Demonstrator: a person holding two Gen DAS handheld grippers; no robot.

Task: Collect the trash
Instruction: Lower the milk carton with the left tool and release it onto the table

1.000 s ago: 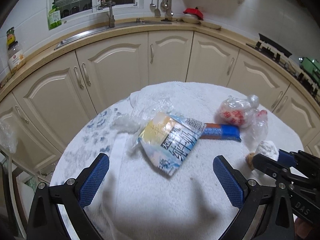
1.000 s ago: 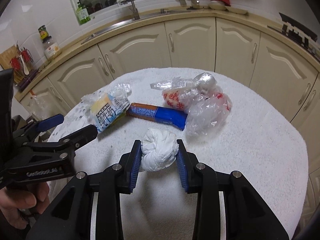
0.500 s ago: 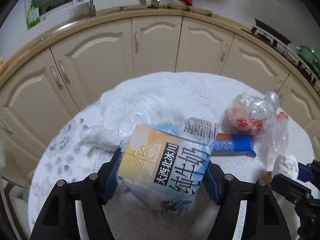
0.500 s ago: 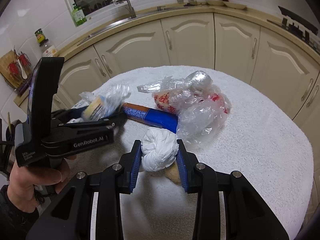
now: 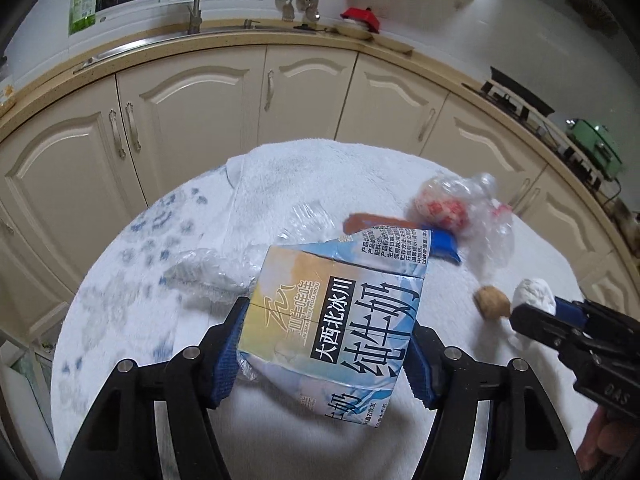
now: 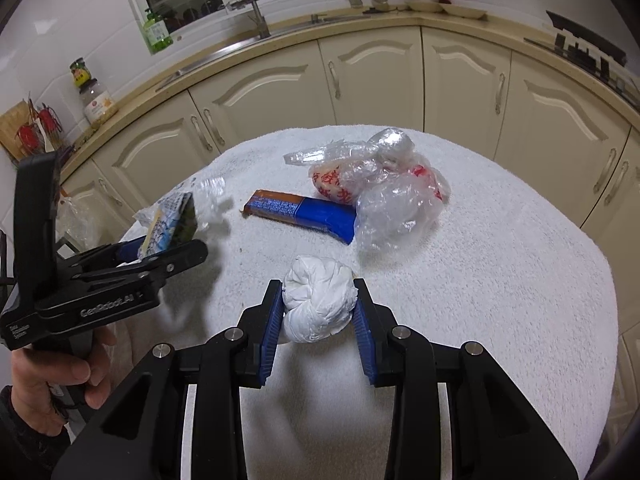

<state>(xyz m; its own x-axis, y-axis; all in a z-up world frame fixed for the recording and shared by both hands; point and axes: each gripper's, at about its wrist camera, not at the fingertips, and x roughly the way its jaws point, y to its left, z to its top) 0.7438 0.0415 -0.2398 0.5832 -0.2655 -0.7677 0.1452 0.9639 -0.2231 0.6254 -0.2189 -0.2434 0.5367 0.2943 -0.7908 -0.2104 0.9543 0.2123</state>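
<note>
A light-blue and yellow milk carton (image 5: 336, 320) sits between the blue pads of my left gripper (image 5: 328, 346), whose jaws are closing and pressing on its sides. From the right wrist view the carton (image 6: 168, 224) shows in that left gripper (image 6: 176, 248) at the table's left side. My right gripper (image 6: 318, 312) is shut on a white crumpled tissue ball (image 6: 318, 300); from the left wrist view the ball (image 5: 534, 296) shows at the right. A brown lump (image 5: 492, 306) lies beside it.
A blue and brown wrapper (image 6: 304, 214) and a clear plastic bag with red print (image 6: 380, 184) lie mid-table on the white towel (image 6: 500, 280). Crumpled clear film (image 5: 208, 276) lies left of the carton. Cream cabinets curve behind the table. A hand (image 6: 52, 376) holds the left gripper.
My left gripper came down over the milk carton and closed its wide-open jaws onto it. The right gripper kept its hold on the tissue ball and stayed nearly in place.
</note>
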